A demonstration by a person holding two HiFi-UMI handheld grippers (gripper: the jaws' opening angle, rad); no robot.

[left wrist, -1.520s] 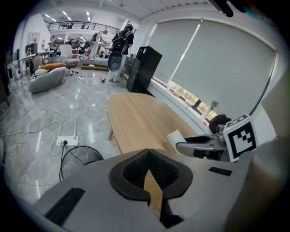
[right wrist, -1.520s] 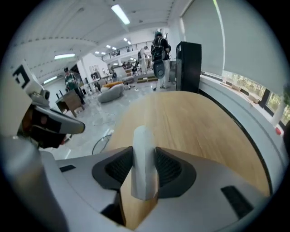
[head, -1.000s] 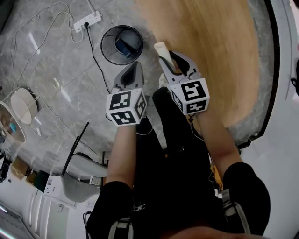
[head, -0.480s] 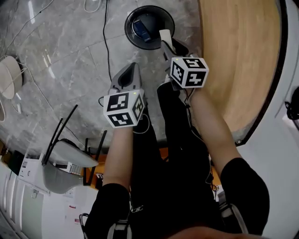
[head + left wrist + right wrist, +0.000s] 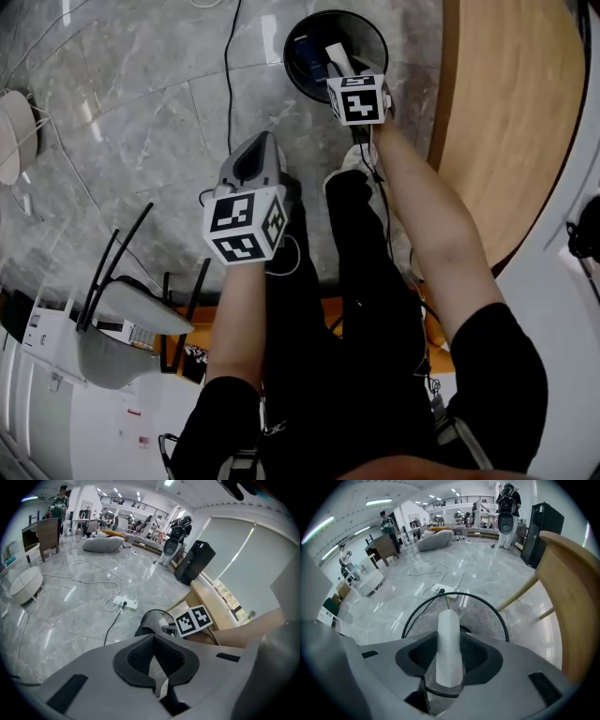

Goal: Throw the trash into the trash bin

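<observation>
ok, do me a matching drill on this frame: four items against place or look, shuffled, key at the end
1 white roll
2 trash bin
3 power strip
4 left gripper

A black mesh, standing on the floor
B white, lying on the floor, black cable plugged in
C clamped in the right gripper, over the bin's opening
D short of the bin, over bare floor

Pairs: 1-C, 2-A, 3-B, 4-D

Black sleeves (image 5: 497, 366) and trousers (image 5: 361, 281); grey left gripper (image 5: 262, 142) with marker cube (image 5: 246, 225).
</observation>
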